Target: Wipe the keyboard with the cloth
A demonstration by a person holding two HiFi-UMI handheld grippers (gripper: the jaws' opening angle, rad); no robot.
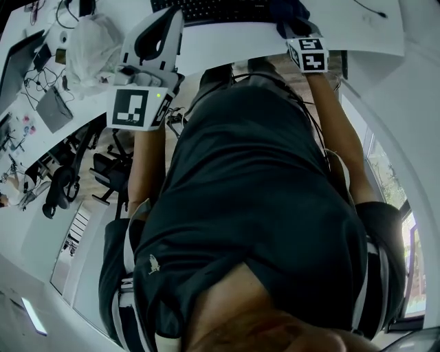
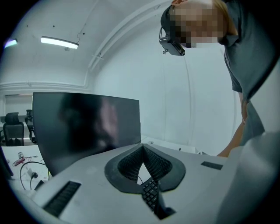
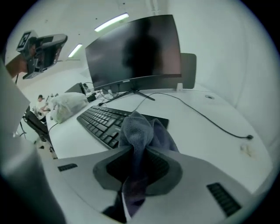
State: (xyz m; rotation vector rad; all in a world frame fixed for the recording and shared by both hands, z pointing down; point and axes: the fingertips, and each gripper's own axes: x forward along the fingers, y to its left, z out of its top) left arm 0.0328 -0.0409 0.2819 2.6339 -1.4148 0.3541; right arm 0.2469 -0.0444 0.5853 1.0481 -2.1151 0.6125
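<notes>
A black keyboard [image 3: 103, 121] lies on the white desk [image 3: 205, 140] in front of a dark monitor [image 3: 135, 52]. My right gripper [image 3: 140, 153] is shut on a grey-blue cloth [image 3: 139, 129], whose bunched end sticks out past the jaws, just above the keyboard's right end. In the head view the cloth [image 1: 289, 9] is a dark lump by the keyboard [image 1: 206, 9], ahead of the right gripper [image 1: 297, 26]. My left gripper [image 1: 172, 20] is held up in the air to the left. Its jaws [image 2: 142, 148] meet with nothing between them, and the keyboard [image 2: 151, 194] shows below.
A white plastic bag [image 3: 65, 107] sits left of the keyboard. A thin black cable [image 3: 210, 120] runs across the desk to the right. The monitor stand [image 3: 135, 92] is behind the keyboard. Office chairs [image 1: 103, 172] and cluttered desks [image 1: 27, 82] stand at the left.
</notes>
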